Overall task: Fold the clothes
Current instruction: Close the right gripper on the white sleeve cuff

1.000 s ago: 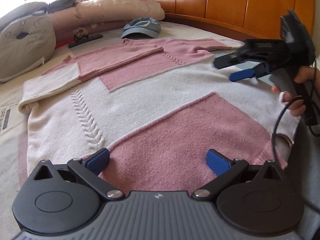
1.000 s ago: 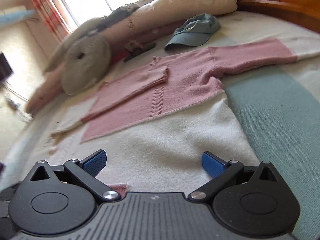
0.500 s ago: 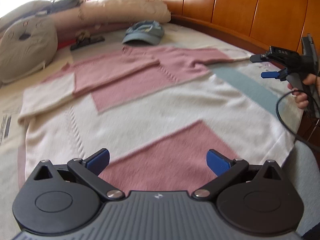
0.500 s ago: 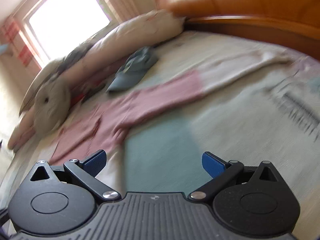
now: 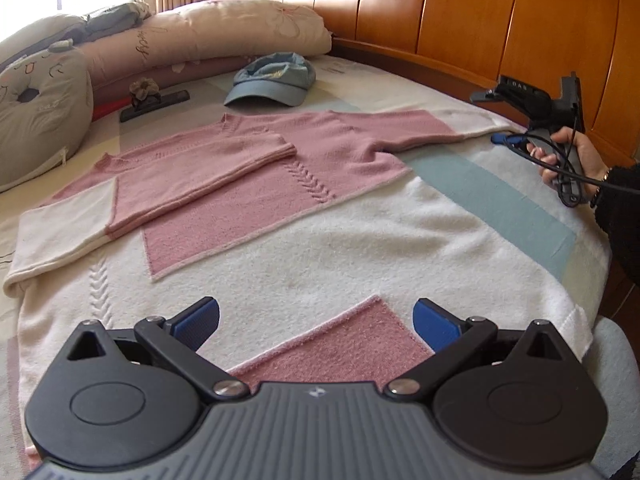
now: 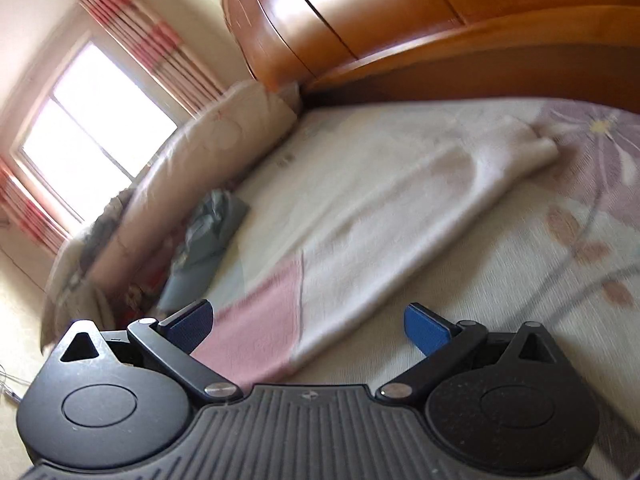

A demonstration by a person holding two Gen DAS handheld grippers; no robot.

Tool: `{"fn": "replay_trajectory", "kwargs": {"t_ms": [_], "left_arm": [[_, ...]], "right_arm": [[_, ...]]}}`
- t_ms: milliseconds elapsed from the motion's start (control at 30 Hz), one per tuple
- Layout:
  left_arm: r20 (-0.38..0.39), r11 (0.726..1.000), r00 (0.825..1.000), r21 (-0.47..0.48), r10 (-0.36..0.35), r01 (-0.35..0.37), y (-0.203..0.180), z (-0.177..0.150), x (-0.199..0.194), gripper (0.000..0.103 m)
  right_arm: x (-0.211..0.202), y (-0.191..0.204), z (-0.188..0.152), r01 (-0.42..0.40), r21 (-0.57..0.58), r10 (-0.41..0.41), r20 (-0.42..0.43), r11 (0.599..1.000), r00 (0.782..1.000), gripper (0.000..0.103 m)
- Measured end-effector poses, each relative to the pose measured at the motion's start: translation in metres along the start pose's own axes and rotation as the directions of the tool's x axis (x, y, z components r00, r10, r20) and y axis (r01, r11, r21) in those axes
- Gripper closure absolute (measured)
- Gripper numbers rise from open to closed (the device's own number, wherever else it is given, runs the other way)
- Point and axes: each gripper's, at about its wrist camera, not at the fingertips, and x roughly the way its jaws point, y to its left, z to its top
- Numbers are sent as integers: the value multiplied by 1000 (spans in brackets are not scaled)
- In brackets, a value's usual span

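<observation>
Sweater (image 5: 320, 240) lay flat, front up, on the bed (image 5: 500, 208), hem toward the left wrist camera and collar toward the pillows. One sleeve was already folded across the chest (image 5: 192, 176), pink part on the body and white cuff end out past the side edge; the other sleeve (image 6: 400, 216) was stretched straight out toward the headboard (image 5: 480, 12), unfolded. Left gripper (image 5: 316, 320) hovered over the hem, tongs apart, nothing between them; my read is it was parked there to pin or lift the hem later. Right gripper (image 6: 308, 326) sat low over the outstretched sleeve, around the pink-to-white join, tongs wide apart, no fabric pinched. From the left view it was at the cuff end near the headboard, with the person's hand (image 5: 568, 156) on the handle and its cable (image 5: 580, 176) looping below. Likely reason: lining up to grab that sleeve and bring it across to match the first. Right view was motion-blurred, so contact with the knit was unclear. Clutter: blue cap (image 5: 272, 80) just beyond the collar, dark clip with a flower (image 5: 152, 98) near it, pillows (image 5: 224, 36) and a grey cushion (image 5: 36, 120) behind. None on the sweater; the cap is closest to the fold path. Headboard limits reach at the cuff.
</observation>
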Motion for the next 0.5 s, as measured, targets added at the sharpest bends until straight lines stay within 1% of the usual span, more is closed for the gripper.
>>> {"fn": "replay_trajectory", "kwargs": {"t_ms": [100,267,333,500], "left_arm": [[-14,1000,1000,-3,5,-5,2,2,10,1],[-7,1000,1000,-17,2,-3,5,6,17,1],[-7,1000,1000,-21,-4,4,5,8,20,1],[-14,1000,1000,-21,-8,7,8,7,22,1]], "right_arm": [[13,4,2,31,-57,-29,23,998,999,0],[29,8,6,50,-114,-45,52,992,998,0],[35,6,9,45,-107,-38,62,993,997,0],[45,7,15,45,-121,-39,55,992,998,0]]}}
